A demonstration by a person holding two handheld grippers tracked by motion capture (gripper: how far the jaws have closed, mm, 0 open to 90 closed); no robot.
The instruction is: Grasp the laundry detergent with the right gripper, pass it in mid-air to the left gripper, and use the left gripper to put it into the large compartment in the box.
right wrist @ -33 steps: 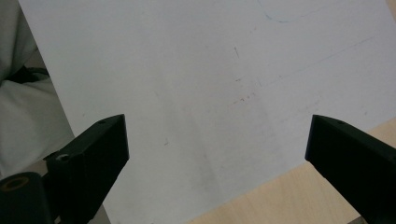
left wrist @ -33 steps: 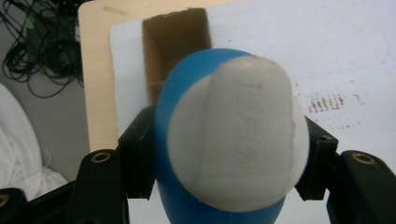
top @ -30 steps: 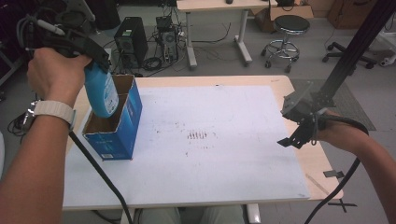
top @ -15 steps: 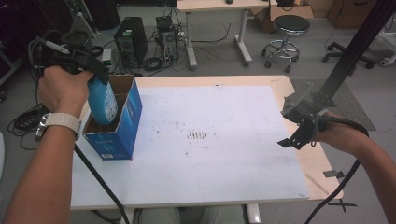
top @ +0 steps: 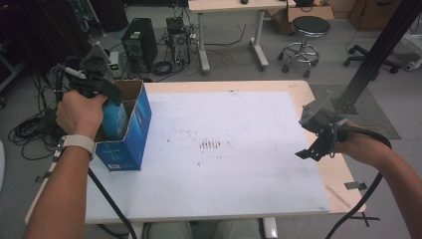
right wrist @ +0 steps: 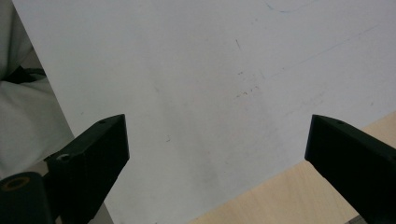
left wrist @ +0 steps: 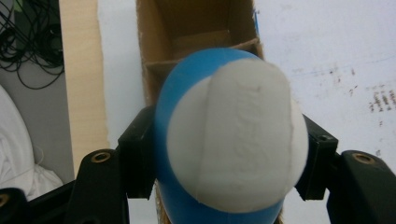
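Since the earlier high views the left gripper [top: 107, 94] has come down with the bottle [top: 115, 119]: a second ago the bottle hung above the box [top: 130, 130], its lower end only at the opening, and now much of its blue body sits inside the box. The right gripper [top: 316, 149] has stayed where it was, near the right edge of the table [top: 239, 149].

The left gripper is clamped on the bottle; in the left gripper view its two black jaws press the blue sides from left and right. The bottle's long axis runs close to upright, tilted a little. The white end [left wrist: 236, 140] faces up toward that gripper's camera, and the other end points down into the box. Behind it in that view the brown cardboard interior of the box [left wrist: 196, 32] shows, with a cardboard divider crossing just beyond the bottle. Which compartment the bottle enters I cannot tell for sure; it appears to be the nearer one.

The box stands upright at the left edge of the table, open top up.

The right gripper [right wrist: 217, 154] stands wide open with nothing between its jaws, over the white table surface [right wrist: 196, 84].
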